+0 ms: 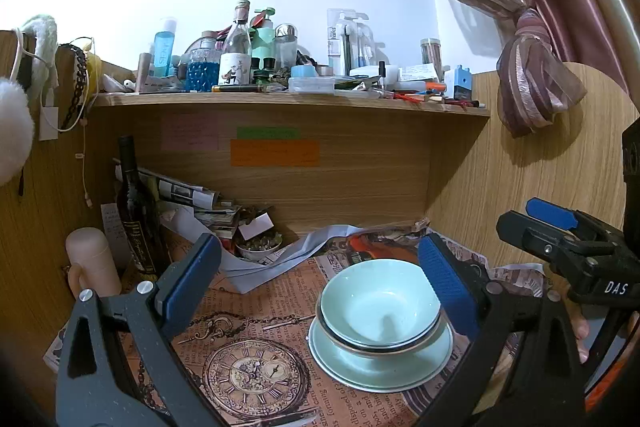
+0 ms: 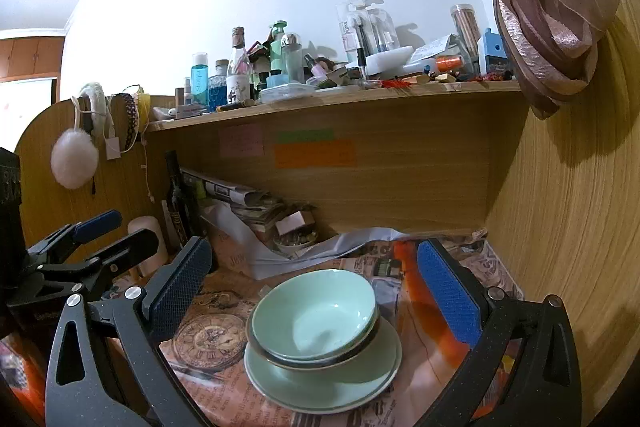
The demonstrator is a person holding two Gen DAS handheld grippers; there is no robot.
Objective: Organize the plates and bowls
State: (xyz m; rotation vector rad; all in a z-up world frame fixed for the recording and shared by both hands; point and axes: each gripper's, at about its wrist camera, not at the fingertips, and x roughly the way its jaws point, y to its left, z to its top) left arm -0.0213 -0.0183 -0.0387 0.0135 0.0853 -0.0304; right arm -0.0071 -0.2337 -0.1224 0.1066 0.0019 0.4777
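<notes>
Left gripper (image 1: 316,287), right gripper (image 2: 316,287): speckled dark-grey frames, silver screws, ribbed blue pads (image 1: 448,287), "DAS" marking

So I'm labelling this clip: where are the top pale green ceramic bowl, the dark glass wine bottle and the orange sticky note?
Top pale green ceramic bowl (image 1: 376,303): left wrist view, inner wall.
Dark glass wine bottle (image 1: 136,219): left wrist view, body.
Orange sticky note (image 2: 315,153): right wrist view, centre.

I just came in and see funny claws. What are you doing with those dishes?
A person is tidying dishes with two hand-held grippers. The green bowls sit nested on the green plates, all in one stack on the newspaper-covered desk. The left gripper and right gripper are both open, holding nothing.
</notes>
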